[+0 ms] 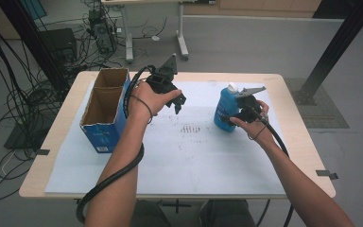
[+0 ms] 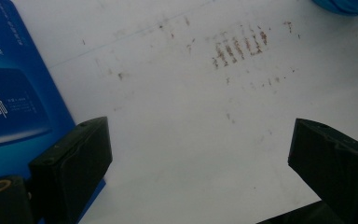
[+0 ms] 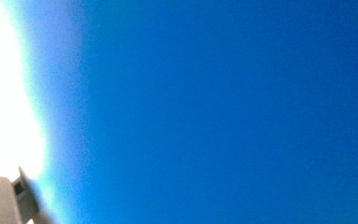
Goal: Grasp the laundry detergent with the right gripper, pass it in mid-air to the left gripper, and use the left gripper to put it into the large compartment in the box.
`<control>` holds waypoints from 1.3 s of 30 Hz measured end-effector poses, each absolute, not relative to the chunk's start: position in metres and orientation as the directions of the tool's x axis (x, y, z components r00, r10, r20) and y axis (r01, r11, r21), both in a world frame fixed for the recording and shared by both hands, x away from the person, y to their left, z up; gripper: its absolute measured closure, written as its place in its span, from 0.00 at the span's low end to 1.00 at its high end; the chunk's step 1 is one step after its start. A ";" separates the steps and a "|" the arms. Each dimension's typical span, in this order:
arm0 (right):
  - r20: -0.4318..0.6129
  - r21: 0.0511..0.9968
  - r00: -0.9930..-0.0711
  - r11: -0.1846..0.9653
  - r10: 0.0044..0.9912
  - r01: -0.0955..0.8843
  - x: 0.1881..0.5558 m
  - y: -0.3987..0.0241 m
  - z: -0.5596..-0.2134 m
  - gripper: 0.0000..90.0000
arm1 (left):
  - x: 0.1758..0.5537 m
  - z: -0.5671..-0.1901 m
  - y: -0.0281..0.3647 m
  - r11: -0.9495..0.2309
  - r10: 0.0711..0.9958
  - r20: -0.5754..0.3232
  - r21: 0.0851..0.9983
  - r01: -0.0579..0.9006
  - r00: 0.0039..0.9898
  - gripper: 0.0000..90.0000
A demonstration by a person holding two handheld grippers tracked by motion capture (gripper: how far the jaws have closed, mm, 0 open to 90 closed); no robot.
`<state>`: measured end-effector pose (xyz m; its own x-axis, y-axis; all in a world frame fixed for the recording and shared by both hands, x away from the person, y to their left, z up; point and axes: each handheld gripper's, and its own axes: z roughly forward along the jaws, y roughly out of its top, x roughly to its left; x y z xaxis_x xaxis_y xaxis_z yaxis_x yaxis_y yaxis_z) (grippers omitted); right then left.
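Observation:
A blue bottle [image 1: 224, 108] with a white cap stands upright on the white mat [image 1: 184, 161], right of centre. My right gripper [image 1: 230, 116] is pressed against its right side with its jaws around the body, shut on it. In the right gripper view the bottle's blue wall [image 3: 214, 112] sits right up against the camera. My left gripper [image 1: 179, 101] hovers above the mat beside the open blue cardboard box [image 1: 105, 109]. Its jaws stand wide apart, and in the left gripper view nothing but bare mat lies between them [image 2: 198, 163].
The box [image 2: 14, 93] stands at the left of the mat, its top open and nothing visible inside. Brown smudges [image 1: 189, 128] mark the mat's middle [image 2: 240, 46]. The bottle's edge [image 2: 345, 4] shows at the top right of the left gripper view. Cables and table legs lie beyond the far edge.

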<state>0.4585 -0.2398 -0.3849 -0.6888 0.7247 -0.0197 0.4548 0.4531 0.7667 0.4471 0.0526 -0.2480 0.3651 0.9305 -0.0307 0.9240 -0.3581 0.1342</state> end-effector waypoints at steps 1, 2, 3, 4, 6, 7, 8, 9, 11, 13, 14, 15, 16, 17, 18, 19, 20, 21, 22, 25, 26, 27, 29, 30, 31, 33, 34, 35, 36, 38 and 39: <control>-0.019 0.767 -0.688 0.452 0.726 0.455 0.459 -0.240 -0.385 0.03 | 0.447 -0.248 0.053 -0.358 0.931 -0.030 0.134 0.924 0.365 0.07; -0.018 0.767 -0.687 0.450 0.726 0.456 0.458 -0.240 -0.385 0.03 | 0.447 -0.248 0.052 -0.357 0.931 -0.032 0.134 0.924 0.364 0.07; -0.019 0.768 -0.687 0.451 0.726 0.455 0.458 -0.240 -0.385 0.03 | 0.447 -0.248 0.052 -0.360 0.930 -0.031 0.136 0.923 0.367 0.07; -0.020 0.768 -0.688 0.452 0.725 0.454 0.458 -0.240 -0.385 0.03 | 0.447 -0.248 0.052 -0.361 0.929 -0.030 0.135 0.923 0.368 0.07; -0.021 0.771 -0.689 0.451 0.724 0.450 0.458 -0.240 -0.384 0.03 | 0.447 -0.247 0.052 -0.362 0.929 -0.032 0.136 0.922 0.369 0.07; -0.020 0.771 -0.690 0.450 0.724 0.450 0.458 -0.240 -0.384 0.03 | 0.447 -0.247 0.052 -0.362 0.929 -0.031 0.137 0.922 0.369 0.07; -0.020 0.772 -0.690 0.450 0.724 0.450 0.458 -0.240 -0.383 0.03 | 0.447 -0.247 0.052 -0.362 0.929 -0.030 0.136 0.922 0.370 0.07; -0.020 0.772 -0.689 0.450 0.724 0.450 0.458 -0.240 -0.383 0.03 | 0.447 -0.247 0.052 -0.362 0.929 -0.030 0.136 0.922 0.370 0.07; -0.020 0.772 -0.689 0.449 0.725 0.450 0.458 -0.240 -0.384 0.03 | 0.447 -0.247 0.052 -0.360 0.929 -0.033 0.137 0.923 0.367 0.07; -0.021 0.772 -0.688 0.449 0.725 0.450 0.458 -0.240 -0.384 0.03 | 0.447 -0.248 0.052 -0.359 0.930 -0.032 0.136 0.923 0.367 0.07; -0.022 0.772 -0.689 0.450 0.724 0.449 0.458 -0.240 -0.384 0.03 | 0.447 -0.248 0.053 -0.360 0.930 -0.033 0.136 0.923 0.367 0.07; -0.023 0.772 -0.691 0.452 0.723 0.447 0.458 -0.240 -0.384 0.03 | 0.447 -0.248 0.053 -0.360 0.930 -0.033 0.136 0.923 0.367 0.07; -0.024 0.772 -0.692 0.453 0.722 0.445 0.459 -0.240 -0.384 0.03 | 0.447 -0.248 0.053 -0.360 0.930 -0.032 0.135 0.923 0.367 0.07; -0.024 0.773 -0.692 0.452 0.722 0.446 0.459 -0.240 -0.384 0.03 | 0.447 -0.248 0.053 -0.361 0.929 -0.033 0.135 0.923 0.368 0.07; -0.024 0.773 -0.692 0.452 0.722 0.446 0.459 -0.240 -0.384 0.03 | 0.447 -0.248 0.053 -0.361 0.929 -0.033 0.135 0.923 0.368 0.07; -0.023 0.773 -0.691 0.451 0.723 0.446 0.459 -0.240 -0.384 0.03 | 0.447 -0.248 0.053 -0.360 0.929 -0.032 0.134 0.923 0.368 0.07; -0.023 0.773 -0.691 0.451 0.723 0.446 0.459 -0.240 -0.384 0.03 | 0.447 -0.248 0.053 -0.360 0.929 -0.032 0.134 0.923 0.368 0.07; -0.024 0.774 -0.690 0.450 0.723 0.445 0.459 -0.240 -0.384 0.03 | 0.447 -0.248 0.053 -0.360 0.930 -0.031 0.136 0.923 0.367 0.07; -0.023 0.774 -0.690 0.450 0.724 0.446 0.458 -0.240 -0.384 0.03 | 0.447 -0.248 0.053 -0.360 0.930 -0.031 0.136 0.923 0.367 0.07; -0.022 0.775 -0.688 0.447 0.725 0.446 0.459 -0.241 -0.383 0.03 | 0.448 -0.247 0.052 -0.361 0.929 -0.033 0.137 0.922 0.369 0.07; -0.022 0.776 -0.688 0.447 0.726 0.446 0.459 -0.241 -0.383 0.03 | 0.448 -0.247 0.052 -0.362 0.929 -0.033 0.137 0.922 0.369 0.07; -0.022 0.776 -0.687 0.446 0.726 0.446 0.459 -0.241 -0.383 0.03 | 0.448 -0.247 0.052 -0.362 0.929 -0.032 0.138 0.922 0.369 0.07; -0.022 0.776 -0.686 0.445 0.727 0.446 0.459 -0.241 -0.383 0.03 | 0.448 -0.248 0.052 -0.361 0.929 -0.033 0.139 0.922 0.369 0.07; -0.023 0.776 -0.687 0.446 0.727 0.446 0.459 -0.241 -0.384 0.03 | 0.448 -0.248 0.053 -0.360 0.929 -0.032 0.139 0.923 0.367 0.07; -0.022 0.776 -0.686 0.445 0.728 0.448 0.459 -0.241 -0.384 0.03 | 0.448 -0.248 0.053 -0.360 0.930 -0.032 0.138 0.923 0.367 0.07; -0.023 0.776 -0.686 0.446 0.727 0.447 0.459 -0.241 -0.384 0.03 | 0.447 -0.248 0.053 -0.361 0.929 -0.034 0.138 0.923 0.368 0.07; -0.023 0.776 -0.686 0.446 0.727 0.447 0.459 -0.241 -0.384 0.03 | 0.447 -0.248 0.053 -0.361 0.929 -0.034 0.138 0.923 0.368 0.07; -0.022 0.775 -0.687 0.446 0.726 0.447 0.459 -0.240 -0.384 0.03 | 0.447 -0.248 0.053 -0.360 0.929 -0.033 0.135 0.923 0.368 0.07; -0.021 0.775 -0.687 0.446 0.726 0.447 0.459 -0.240 -0.384 0.03 | 0.447 -0.248 0.053 -0.360 0.930 -0.033 0.137 0.923 0.367 0.07; -0.024 0.776 -0.687 0.446 0.726 0.445 0.459 -0.240 -0.384 0.03 | 0.447 -0.248 0.053 -0.360 0.929 -0.033 0.136 0.923 0.367 0.07; -0.023 0.777 -0.686 0.445 0.727 0.445 0.459 -0.240 -0.384 0.03 | 0.447 -0.248 0.053 -0.361 0.929 -0.032 0.135 0.923 0.368 0.07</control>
